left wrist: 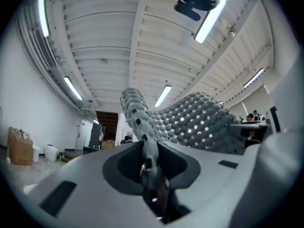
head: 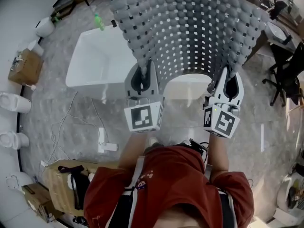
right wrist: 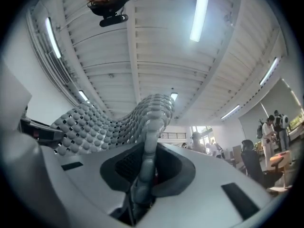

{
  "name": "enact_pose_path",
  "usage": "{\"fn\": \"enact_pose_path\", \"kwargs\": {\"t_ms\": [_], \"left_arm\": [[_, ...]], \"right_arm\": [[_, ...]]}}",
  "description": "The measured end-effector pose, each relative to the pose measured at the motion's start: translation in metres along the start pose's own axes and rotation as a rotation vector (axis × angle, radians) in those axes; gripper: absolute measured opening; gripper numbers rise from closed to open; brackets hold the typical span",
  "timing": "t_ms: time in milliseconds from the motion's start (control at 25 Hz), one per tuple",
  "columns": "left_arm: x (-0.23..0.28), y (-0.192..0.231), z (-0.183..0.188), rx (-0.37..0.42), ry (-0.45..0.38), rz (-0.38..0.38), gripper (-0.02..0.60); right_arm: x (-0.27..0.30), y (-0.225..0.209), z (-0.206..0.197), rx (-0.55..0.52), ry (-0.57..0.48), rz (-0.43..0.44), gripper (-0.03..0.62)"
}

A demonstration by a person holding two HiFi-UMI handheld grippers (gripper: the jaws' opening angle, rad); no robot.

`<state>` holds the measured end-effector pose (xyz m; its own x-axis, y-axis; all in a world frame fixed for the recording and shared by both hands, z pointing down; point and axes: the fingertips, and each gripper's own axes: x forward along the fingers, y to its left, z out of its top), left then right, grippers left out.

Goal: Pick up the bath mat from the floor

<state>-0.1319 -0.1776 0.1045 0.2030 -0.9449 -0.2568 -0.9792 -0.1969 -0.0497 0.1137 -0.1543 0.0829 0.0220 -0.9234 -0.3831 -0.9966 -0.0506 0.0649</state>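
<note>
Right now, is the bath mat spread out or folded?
Spread: the bath mat stretches open between left gripper and right gripper, both clamping its edge.

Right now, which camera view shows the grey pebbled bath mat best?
The head view: the grey pebbled bath mat shows nearly whole, gripped by the left gripper and right gripper. Each gripper view shows only its pinched edge and a curved part.

Bath mat [head: 190,27]: mid grey, rows of rounded pebbles, with a regular grid of small square holes that show light through. Left tool [head: 142,72], right tool [head: 228,77]: pale grey shells with dark inner recesses; their cubes carry black-and-white square markers. Bathtub [head: 95,61]: white. Floor [head: 61,113]: grey, marbled with paler veining. Shirt [head: 166,175]: rust red. Cardboard box [head: 26,66]: brown. Bottle [head: 99,22]: green.
</note>
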Motion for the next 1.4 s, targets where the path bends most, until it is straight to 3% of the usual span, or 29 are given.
{"fn": "enact_pose_path", "kwargs": {"t_ms": [200, 600, 1400], "left_arm": [[-0.007, -0.001, 0.011, 0.022, -0.042, 0.015, 0.086], [-0.006, -0.003, 0.002, 0.004, -0.002, 0.032, 0.086], [-0.016, -0.012, 0.005, 0.011, -0.013, 0.017, 0.086]], "right_arm": [[-0.009, 0.005, 0.012, -0.03, -0.052, 0.013, 0.069], [-0.008, 0.002, 0.009, -0.036, -0.034, 0.016, 0.072], [-0.02, -0.005, 0.011, -0.047, -0.035, -0.002, 0.072]]}}
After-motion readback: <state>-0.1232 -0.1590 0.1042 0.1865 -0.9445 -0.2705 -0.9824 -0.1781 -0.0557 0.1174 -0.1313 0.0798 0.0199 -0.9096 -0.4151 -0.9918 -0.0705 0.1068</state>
